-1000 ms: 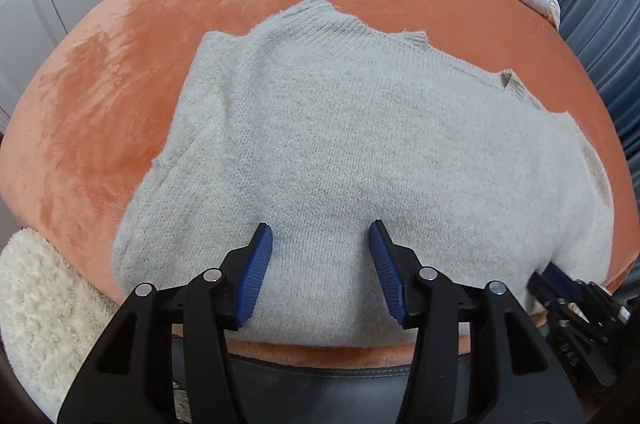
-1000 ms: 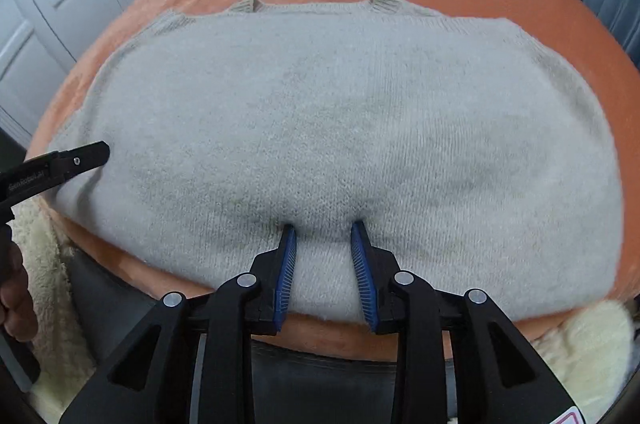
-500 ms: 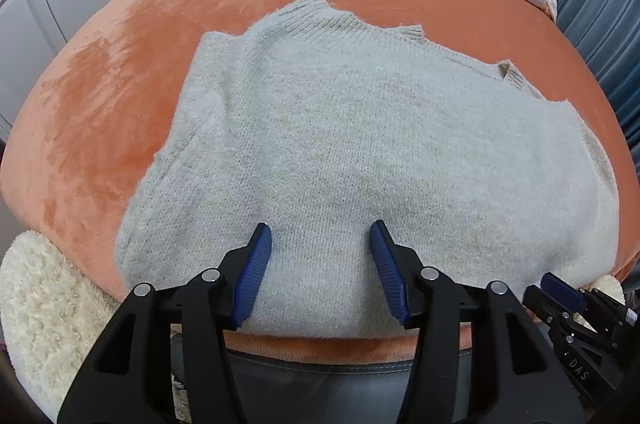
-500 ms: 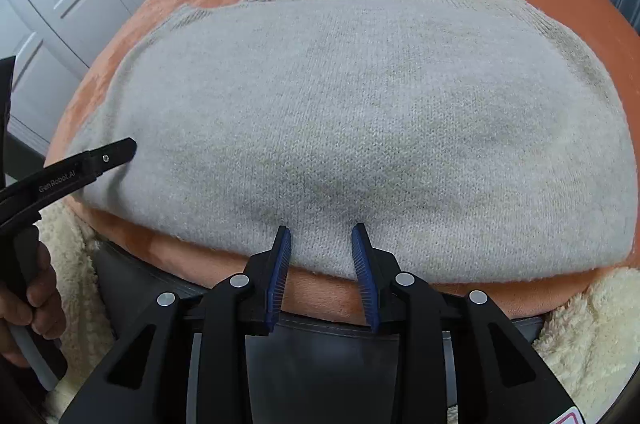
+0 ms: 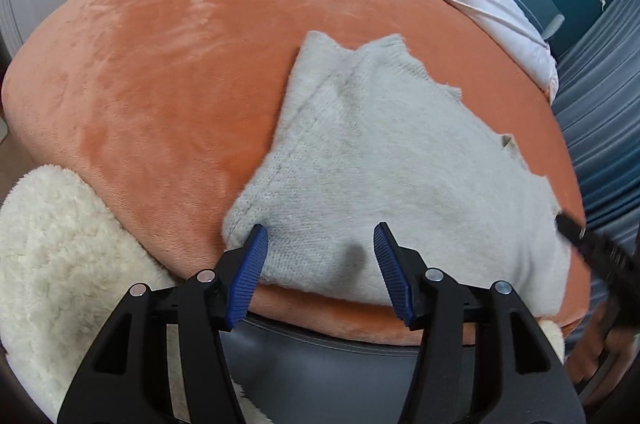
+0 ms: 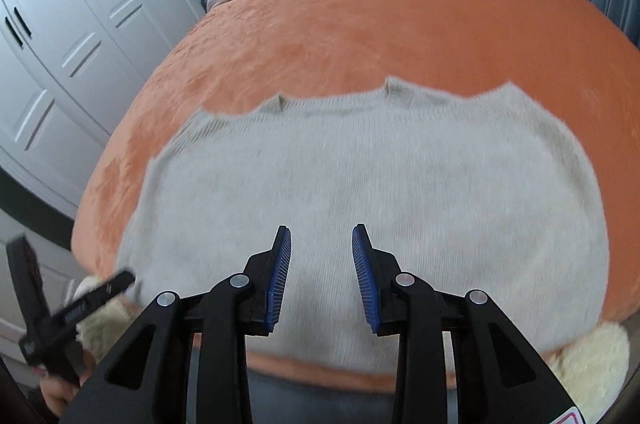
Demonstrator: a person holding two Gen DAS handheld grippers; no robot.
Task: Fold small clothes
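The left gripper (image 5: 320, 264) has its jaws spread wide and holds nothing, poised at the near left corner of the sweater (image 5: 392, 159). The right gripper (image 6: 321, 274) also stands with jaws parted and empty, above the sweater's near hem, though that view is blurred, so contact is hard to judge. The pale grey sweater lies spread flat on the orange blanket (image 5: 160, 71) covering the bed. A fluffy cream throw (image 5: 52, 256) sits beside the blanket's near edge.
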